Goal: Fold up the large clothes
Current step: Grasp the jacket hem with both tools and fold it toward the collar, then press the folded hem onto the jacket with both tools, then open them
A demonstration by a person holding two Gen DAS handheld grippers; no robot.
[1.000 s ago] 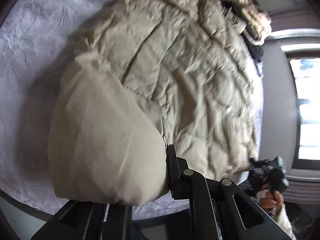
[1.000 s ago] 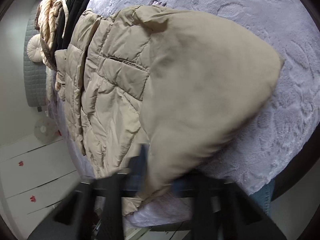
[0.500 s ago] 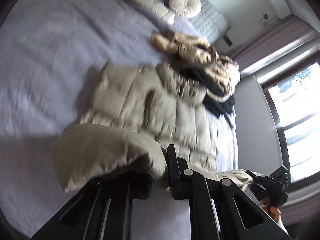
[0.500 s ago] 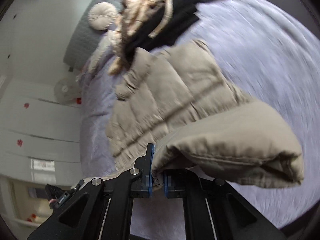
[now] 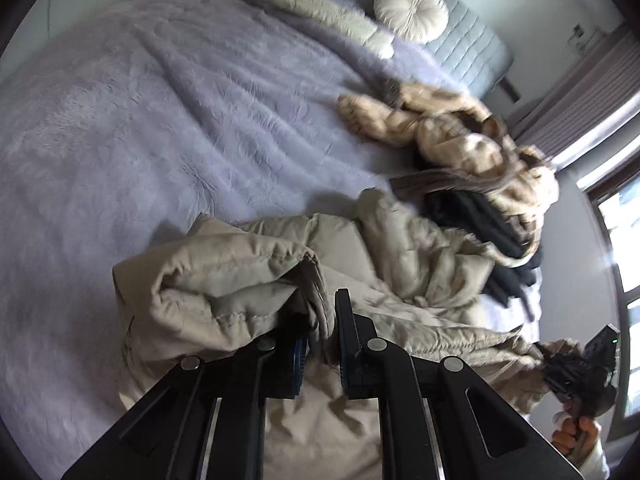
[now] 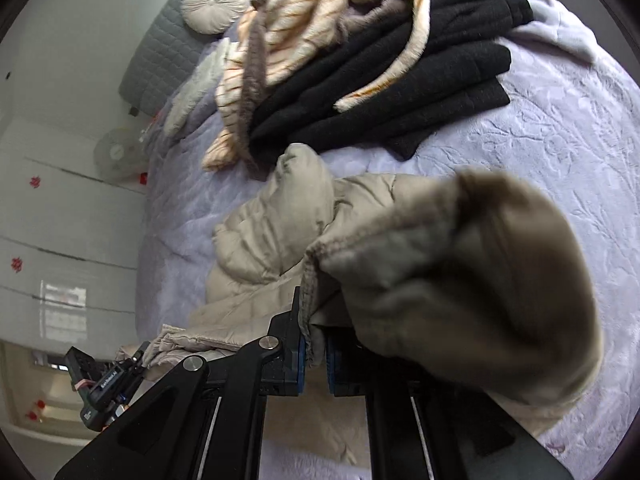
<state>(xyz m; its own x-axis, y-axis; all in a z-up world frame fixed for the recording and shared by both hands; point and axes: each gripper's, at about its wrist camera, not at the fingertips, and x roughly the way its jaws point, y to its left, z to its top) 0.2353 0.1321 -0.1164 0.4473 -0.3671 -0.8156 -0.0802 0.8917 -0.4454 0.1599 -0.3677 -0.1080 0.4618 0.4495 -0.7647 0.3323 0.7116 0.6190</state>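
Above the bed, left tool and right tool each clenched on beige jacket hem.

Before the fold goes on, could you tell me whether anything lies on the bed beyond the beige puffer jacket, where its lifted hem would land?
Nothing on the jacket itself. Just past its far end a black garment and a striped fur coat are piled.

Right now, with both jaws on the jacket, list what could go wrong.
1. The left gripper and right gripper each pinch only a thin edge of the jacket; the puffy fabric could slip out.
2. The far end lies close to the black clothes and fur coat; carrying the fold forward may drag or cover them.
3. The bunched fabric may fold unevenly.
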